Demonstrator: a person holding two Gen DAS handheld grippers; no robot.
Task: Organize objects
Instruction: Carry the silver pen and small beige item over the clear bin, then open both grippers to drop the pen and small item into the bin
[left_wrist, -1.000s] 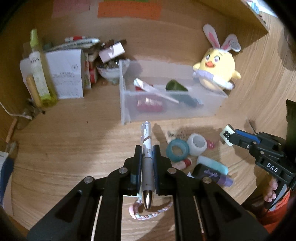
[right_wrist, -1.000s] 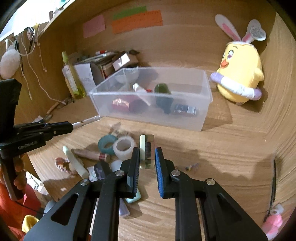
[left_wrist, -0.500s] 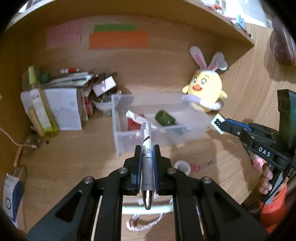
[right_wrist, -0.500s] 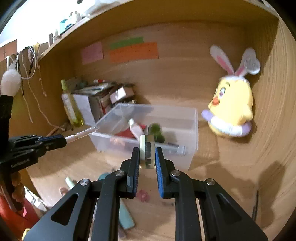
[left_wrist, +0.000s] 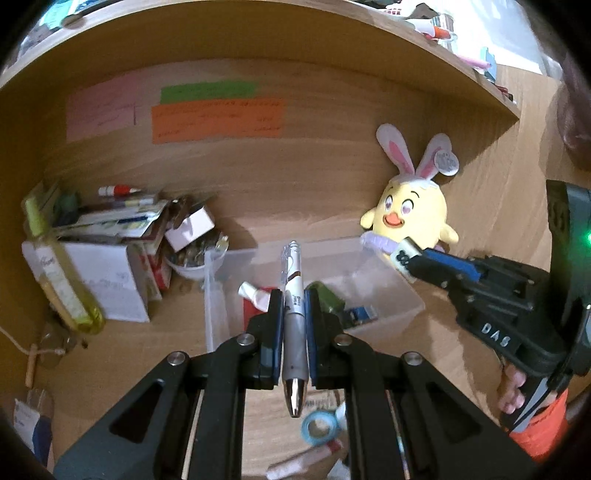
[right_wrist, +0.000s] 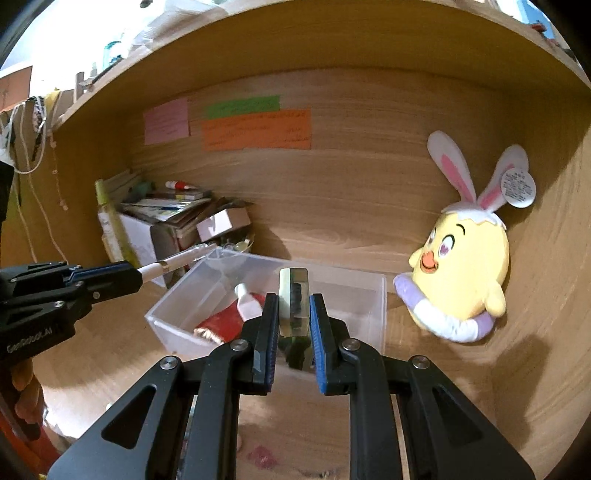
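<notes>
My left gripper is shut on a white and silver pen, held lengthwise above the desk in front of a clear plastic bin. My right gripper is shut on a small pale green flat block, raised over the same bin. The bin holds a white tube, a red packet and a dark green item. The right gripper shows at the right of the left wrist view; the left gripper with the pen shows at the left of the right wrist view.
A yellow bunny plush sits right of the bin. Boxes, papers and a yellow-green bottle are stacked at the back left. A blue tape roll and other small items lie on the desk below my left gripper. Sticky notes hang on the back wall.
Both grippers have risen and tilted up, each keeping its object. The loose items on the desk have dropped toward the bottom of both views, and the bin now lies just ahead.
</notes>
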